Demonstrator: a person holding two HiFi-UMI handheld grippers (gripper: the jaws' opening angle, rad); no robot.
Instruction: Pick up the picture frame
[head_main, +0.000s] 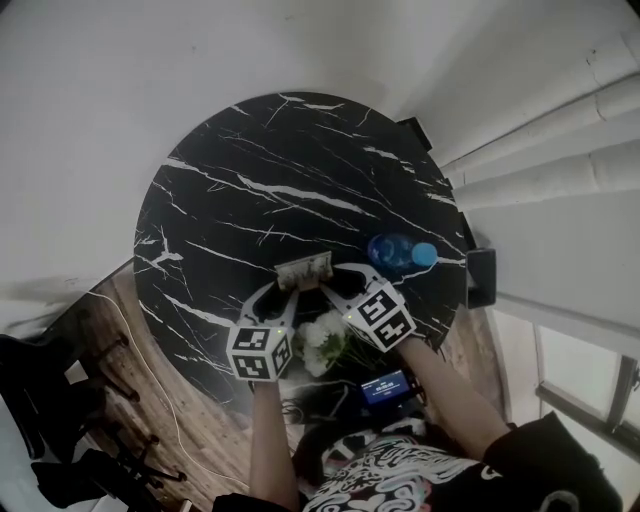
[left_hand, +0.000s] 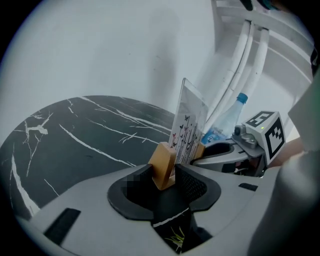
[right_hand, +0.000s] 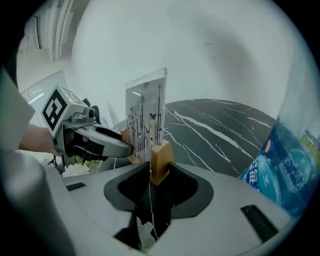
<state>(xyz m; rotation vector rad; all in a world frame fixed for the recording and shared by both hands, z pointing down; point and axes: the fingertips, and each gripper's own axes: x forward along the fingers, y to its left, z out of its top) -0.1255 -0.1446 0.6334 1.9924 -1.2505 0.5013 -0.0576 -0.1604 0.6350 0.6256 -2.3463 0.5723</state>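
Note:
The picture frame (head_main: 303, 270) is a clear panel printed with butterflies, set in two wooden end blocks, and it stands upright over the near part of the black marble table (head_main: 290, 170). My left gripper (head_main: 283, 291) is shut on its left wooden block (left_hand: 163, 165). On the other end, my right gripper (head_main: 335, 286) is shut on the right block (right_hand: 159, 162). The clear panel (left_hand: 189, 127) rises between the two grippers. In the right gripper view the panel (right_hand: 145, 117) stands straight up, and the left gripper (right_hand: 85, 135) shows behind it.
A blue water bottle (head_main: 400, 250) lies on the table just right of the frame. White flowers (head_main: 323, 342) sit below the grippers at the table's near edge. White pipes (head_main: 560, 150) run along the wall at the right, and cables cross the wooden floor (head_main: 150, 400).

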